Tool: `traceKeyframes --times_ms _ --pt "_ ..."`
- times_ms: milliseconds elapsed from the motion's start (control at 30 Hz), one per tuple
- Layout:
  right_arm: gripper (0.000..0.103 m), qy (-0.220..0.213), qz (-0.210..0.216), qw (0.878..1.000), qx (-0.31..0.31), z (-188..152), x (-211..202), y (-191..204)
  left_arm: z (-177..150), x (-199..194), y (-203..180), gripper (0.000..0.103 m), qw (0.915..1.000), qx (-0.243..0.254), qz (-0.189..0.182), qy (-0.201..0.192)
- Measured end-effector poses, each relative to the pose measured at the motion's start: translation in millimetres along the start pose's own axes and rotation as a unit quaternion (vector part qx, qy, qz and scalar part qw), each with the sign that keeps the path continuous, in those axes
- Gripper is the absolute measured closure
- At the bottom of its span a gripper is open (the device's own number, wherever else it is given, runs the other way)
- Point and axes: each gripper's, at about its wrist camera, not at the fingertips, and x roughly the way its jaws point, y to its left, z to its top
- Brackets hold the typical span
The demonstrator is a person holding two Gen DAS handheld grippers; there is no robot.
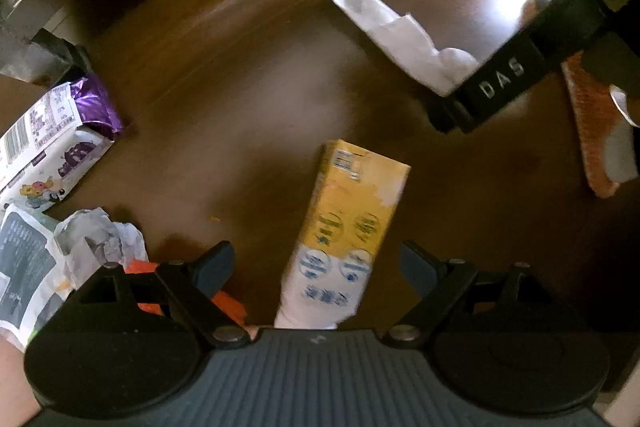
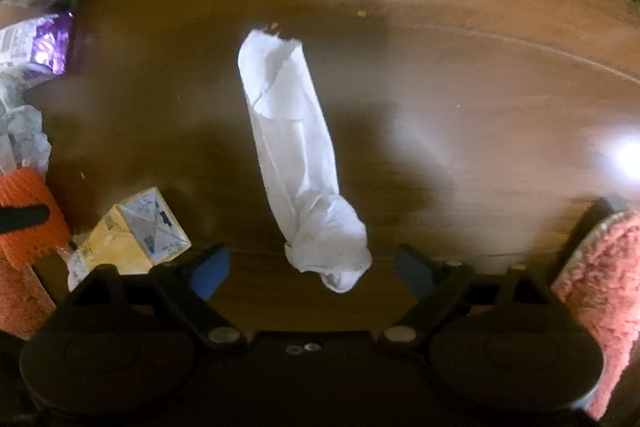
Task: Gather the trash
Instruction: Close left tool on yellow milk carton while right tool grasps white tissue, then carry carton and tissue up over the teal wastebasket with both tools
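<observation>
Both grippers wide apart, holding nothing.
Left gripper [image 1: 316,267] over stiff, light yellow-and-white cardboard carton [image 1: 348,227]; right gripper [image 2: 312,271] over soft, crumpled white paper tissue [image 2: 300,163]. Best pinched mid-body.

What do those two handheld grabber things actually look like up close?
Both are black, with two round discs and crossed linkage bars leading to blue finger pads. The left gripper has a ribbed grey-blue body; the right gripper has a dark body, its side lettered "DAS" in white.
</observation>
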Motion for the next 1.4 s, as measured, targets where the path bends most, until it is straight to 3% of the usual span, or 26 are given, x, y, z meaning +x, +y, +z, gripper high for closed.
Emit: traceKeyframes --times_ms 200,267,333,367,467,500,600,800,1033,1200,1400 --pt "0.022 0.010 -0.012 1.000 -0.009 2 16 6 0 18 -6 0.014 0.9998 0.016 0.015 0.004" --pt "0.023 0.006 -0.015 1.000 -0.011 1 16 9 0 22 -9 0.024 0.9995 0.023 0.019 0.006" --pt "0.027 0.009 -0.023 0.999 -0.019 4 17 9 0 25 -10 0.040 0.9996 0.022 0.012 0.015" --pt "0.029 0.010 -0.030 0.999 -0.024 3 16 12 0 26 -11 0.042 0.9996 0.021 0.009 0.018" --pt "0.047 0.013 -0.044 0.998 -0.030 1 15 14 1 25 -15 0.055 0.9994 0.026 0.008 0.019" --pt "0.059 0.014 -0.045 0.998 -0.028 1 14 14 1 24 -17 0.056 0.9994 0.027 0.011 0.019" --pt "0.069 0.017 -0.046 0.998 -0.026 -3 9 14 1 21 -15 0.057 0.9992 0.026 0.022 0.022" --pt "0.072 0.002 -0.034 0.999 -0.019 -17 -28 14 3 3 -3 0.059 0.9995 -0.004 0.018 0.027" --pt "0.074 -0.021 -0.010 1.000 -0.022 -33 -84 33 6 -49 14 0.059 0.9990 -0.032 0.022 0.020" --pt "0.074 -0.046 0.025 0.998 -0.038 -50 -137 43 -2 -103 20 0.059 0.9969 -0.077 0.015 -0.001" --pt "0.075 -0.110 0.064 0.990 -0.053 -78 -211 51 -11 -181 13 0.059 0.9921 -0.111 0.024 -0.054"
